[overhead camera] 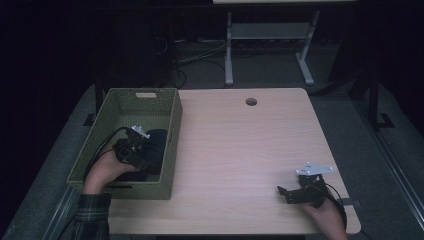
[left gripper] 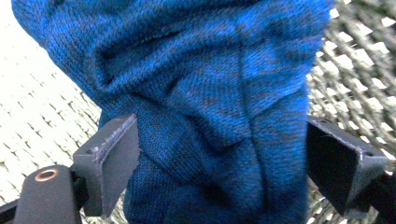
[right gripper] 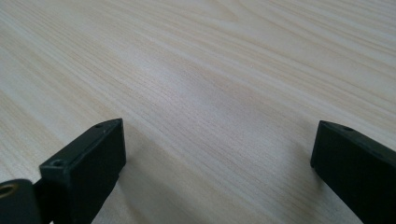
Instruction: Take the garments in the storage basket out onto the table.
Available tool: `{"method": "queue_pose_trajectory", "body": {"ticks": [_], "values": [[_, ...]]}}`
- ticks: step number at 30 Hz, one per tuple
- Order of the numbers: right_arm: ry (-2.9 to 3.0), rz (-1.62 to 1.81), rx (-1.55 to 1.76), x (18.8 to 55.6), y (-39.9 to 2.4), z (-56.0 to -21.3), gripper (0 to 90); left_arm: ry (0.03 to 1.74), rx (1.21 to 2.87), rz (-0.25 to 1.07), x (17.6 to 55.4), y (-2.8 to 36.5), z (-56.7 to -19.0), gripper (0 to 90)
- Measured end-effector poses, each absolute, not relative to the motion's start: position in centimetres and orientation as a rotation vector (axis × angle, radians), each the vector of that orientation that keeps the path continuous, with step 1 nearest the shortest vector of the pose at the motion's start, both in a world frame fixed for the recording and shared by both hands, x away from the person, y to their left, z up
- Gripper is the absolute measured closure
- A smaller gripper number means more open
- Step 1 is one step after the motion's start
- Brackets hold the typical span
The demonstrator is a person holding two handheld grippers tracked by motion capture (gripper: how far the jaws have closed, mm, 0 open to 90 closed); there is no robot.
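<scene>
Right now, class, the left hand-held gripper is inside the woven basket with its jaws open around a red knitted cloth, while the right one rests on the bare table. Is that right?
Not quite: the knitted cloth is blue, not red, as the left gripper view shows. The rest holds: the left hand-held gripper is in the woven basket, jaws open around the cloth, and the right hand-held gripper rests on the bare table.

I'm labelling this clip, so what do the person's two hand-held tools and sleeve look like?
Both are black two-jaw tongs: the left tongs and the right tongs, each trailing a black cable. Each carries a pale grey three-cornered plate. The jaws are flat, blocky black pads. The left forearm wears a dark plaid sleeve.
</scene>
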State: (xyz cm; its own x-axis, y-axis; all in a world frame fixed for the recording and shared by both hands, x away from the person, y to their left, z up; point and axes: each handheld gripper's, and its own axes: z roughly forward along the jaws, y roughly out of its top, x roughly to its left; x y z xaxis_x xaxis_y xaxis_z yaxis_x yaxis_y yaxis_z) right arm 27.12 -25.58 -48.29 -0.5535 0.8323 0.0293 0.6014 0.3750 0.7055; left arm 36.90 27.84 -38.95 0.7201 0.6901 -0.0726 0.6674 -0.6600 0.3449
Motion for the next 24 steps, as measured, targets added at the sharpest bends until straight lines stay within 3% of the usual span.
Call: {"method": "queue_pose_trajectory", "body": {"ticks": [10, 18, 24], "values": [[2.309, 0.975, 1.256, 27.11, -25.58, -48.28, 3.0, 1.06, 2.579, 0.074, 37.12, 28.04, -39.51, 15.5], [2.309, 0.975, 1.255, 27.12, -25.59, -48.29, 3.0, 1.051, 2.576, 0.081, 37.13, 28.31, -39.39, 26.4], [2.309, 0.975, 1.255, 27.12, -25.58, -48.29, 3.0, 1.047, 2.546, 0.056, 37.08, 28.63, -39.1, 43.8]]}}
